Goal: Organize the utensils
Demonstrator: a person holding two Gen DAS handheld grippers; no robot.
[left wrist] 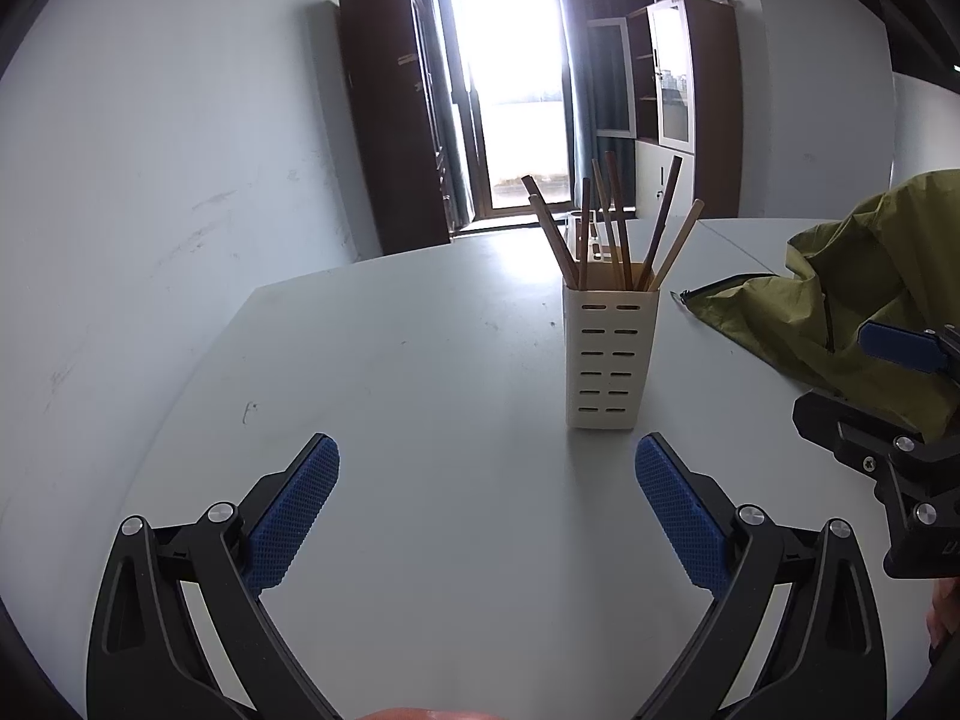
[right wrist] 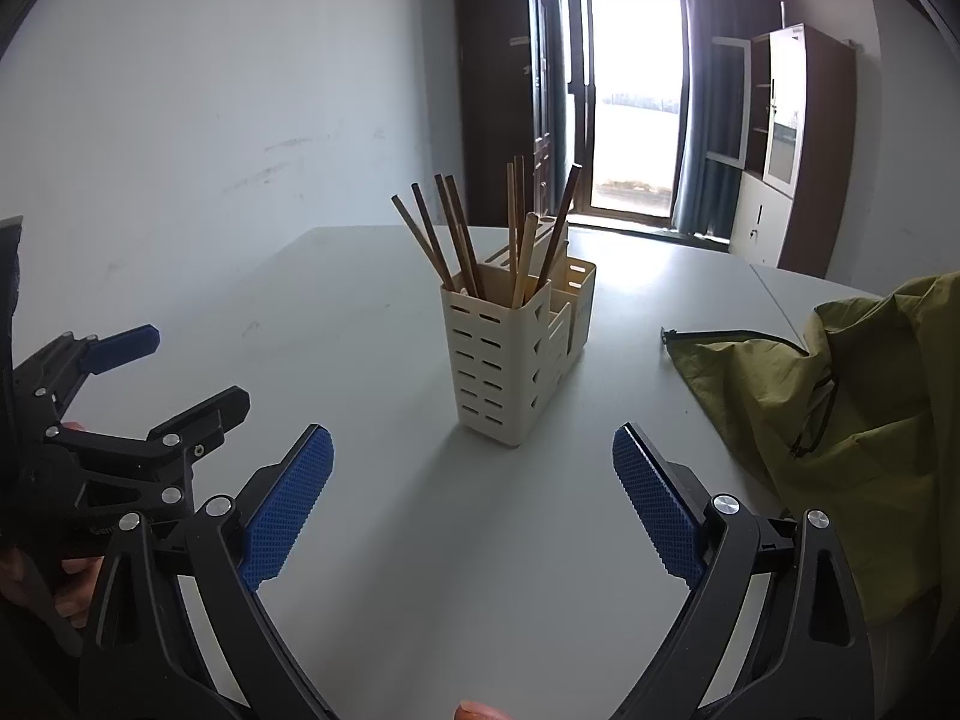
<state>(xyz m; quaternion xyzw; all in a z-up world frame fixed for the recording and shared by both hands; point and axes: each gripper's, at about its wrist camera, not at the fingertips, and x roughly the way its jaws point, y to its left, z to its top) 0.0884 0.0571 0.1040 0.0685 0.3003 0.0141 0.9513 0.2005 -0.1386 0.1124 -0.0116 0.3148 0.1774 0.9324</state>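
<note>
1. Chopsticks [right wrist: 480,234] stand bunched in the front compartment of the cream slotted holder [right wrist: 510,360], leaning outward in a fan. Holder sits upright near the middle of the table [right wrist: 372,330], well back from the near edge.
2. Rear compartments of the holder look lower; I cannot tell what they contain.
3. My left gripper [left wrist: 486,480] hangs over bare tabletop just short of the holder, fingers spread wide, nothing between the pads [left wrist: 300,510].
4. My right gripper [right wrist: 474,474] is likewise spread wide and empty, pointed at the holder's near corner.
5. Olive-green fabric bag [right wrist: 840,408] lies crumpled toward the right edge of the table, apart from the holder.
6. No loose utensils visible anywhere on the table.
7. Judgement: sorting looks at or near its end, or a regrouping step is pending; either claw is free.
8. Next move, if any: approach from above, close on one chopstick shaft without tipping the holder; brace it with the other claw.
</note>
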